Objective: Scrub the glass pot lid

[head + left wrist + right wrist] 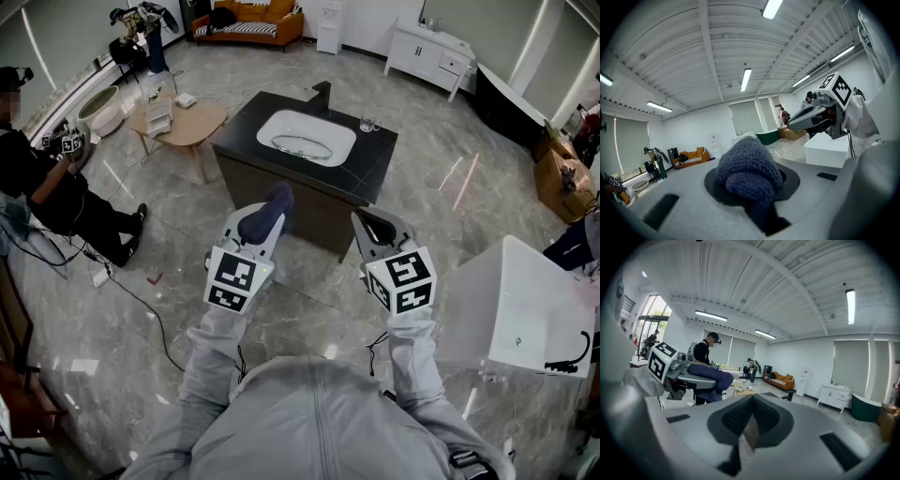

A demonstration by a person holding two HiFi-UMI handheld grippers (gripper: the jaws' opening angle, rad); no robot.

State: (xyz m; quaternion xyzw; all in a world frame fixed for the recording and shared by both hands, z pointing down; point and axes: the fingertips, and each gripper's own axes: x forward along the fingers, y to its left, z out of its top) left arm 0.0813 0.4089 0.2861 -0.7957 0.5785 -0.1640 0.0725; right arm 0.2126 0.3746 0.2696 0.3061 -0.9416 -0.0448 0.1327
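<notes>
My left gripper [265, 212] is shut on a dark blue knitted scrubber [267, 210], which bulges from the jaws in the left gripper view [749, 171]. My right gripper [375, 228] is shut with nothing seen between its jaws, which meet in the right gripper view [751, 427]. Both are held in the air, well short of the black counter [375, 169]. A glass pot lid [302, 146] seems to lie in the white sink [337, 133], too small to make out well. The left gripper [717, 378] with the scrubber also shows in the right gripper view.
A faucet [322, 94] and a small glass [367, 123] stand on the counter. A round wooden table [187, 124] is behind on the left, near a seated person [37, 178]. A white box [520, 309] stands at my right. Cables [141, 300] cross the marble floor.
</notes>
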